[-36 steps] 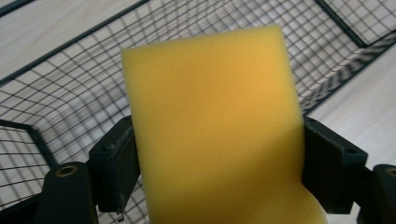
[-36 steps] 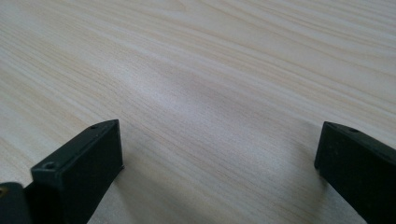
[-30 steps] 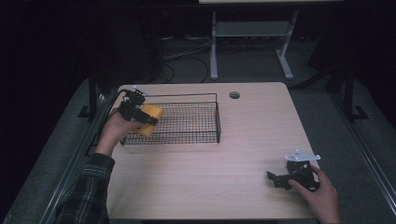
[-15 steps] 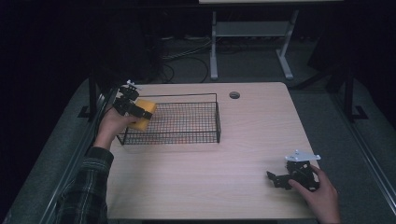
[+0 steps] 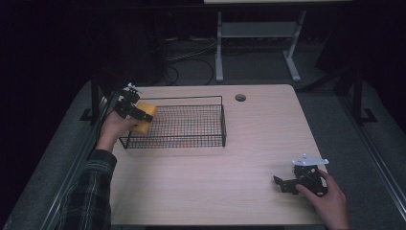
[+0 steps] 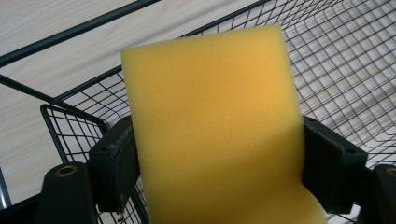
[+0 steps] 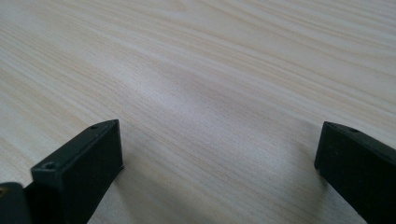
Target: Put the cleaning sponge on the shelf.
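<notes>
Left claw [image 6: 217, 182] pinching yellow sponge [image 6: 215, 130] between both jaws, above wire basket [image 6: 345, 79] corner, wooden table [image 6: 46, 23] beyond.

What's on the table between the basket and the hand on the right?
Nothing. In the high view, bare wooden table runs from the basket to the right gripper.

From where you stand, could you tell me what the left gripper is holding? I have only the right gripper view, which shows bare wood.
Observer: The left gripper is clamped on a yellow sponge.
Operator: Thank you. Is it over anything?
Observer: It is at the left end of a black wire basket.
Operator: And where is my gripper on the table?
Observer: The right gripper sits open near the table's front right corner, far from the basket.
</notes>
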Available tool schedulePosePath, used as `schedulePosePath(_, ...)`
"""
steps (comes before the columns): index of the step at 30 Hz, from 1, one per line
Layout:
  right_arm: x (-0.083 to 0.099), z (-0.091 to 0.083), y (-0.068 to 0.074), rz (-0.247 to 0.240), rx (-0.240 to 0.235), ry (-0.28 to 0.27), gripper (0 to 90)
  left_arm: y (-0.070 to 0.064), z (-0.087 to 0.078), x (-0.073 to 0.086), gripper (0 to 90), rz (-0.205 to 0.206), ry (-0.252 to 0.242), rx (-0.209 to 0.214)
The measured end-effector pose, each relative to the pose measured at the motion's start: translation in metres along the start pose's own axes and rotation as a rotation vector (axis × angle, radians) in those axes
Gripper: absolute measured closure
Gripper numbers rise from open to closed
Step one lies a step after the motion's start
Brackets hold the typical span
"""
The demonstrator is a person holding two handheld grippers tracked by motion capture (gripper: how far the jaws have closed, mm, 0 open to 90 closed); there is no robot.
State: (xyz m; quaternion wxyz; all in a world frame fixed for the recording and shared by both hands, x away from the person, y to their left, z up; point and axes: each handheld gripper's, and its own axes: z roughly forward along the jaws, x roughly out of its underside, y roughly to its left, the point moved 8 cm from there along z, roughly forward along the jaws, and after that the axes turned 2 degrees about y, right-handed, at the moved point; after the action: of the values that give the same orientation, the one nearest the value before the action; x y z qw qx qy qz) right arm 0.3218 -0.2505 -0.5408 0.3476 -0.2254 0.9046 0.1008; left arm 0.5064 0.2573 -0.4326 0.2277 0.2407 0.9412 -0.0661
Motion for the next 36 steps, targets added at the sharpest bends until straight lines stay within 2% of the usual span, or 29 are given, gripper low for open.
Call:
schedulePosePath(19, 0.0, 0.0, 0.0, 0.002, -0.001, 0.0, 0.2, 0.012, 0.026, 0.016, 21.4, -0.028, 0.047, 0.008)
schedulePosePath(36, 0.0, 0.0, 0.0, 0.002, -0.001, 0.0, 0.2, 0.011, 0.037, 0.023, 20.5, -0.028, 0.069, 0.023)
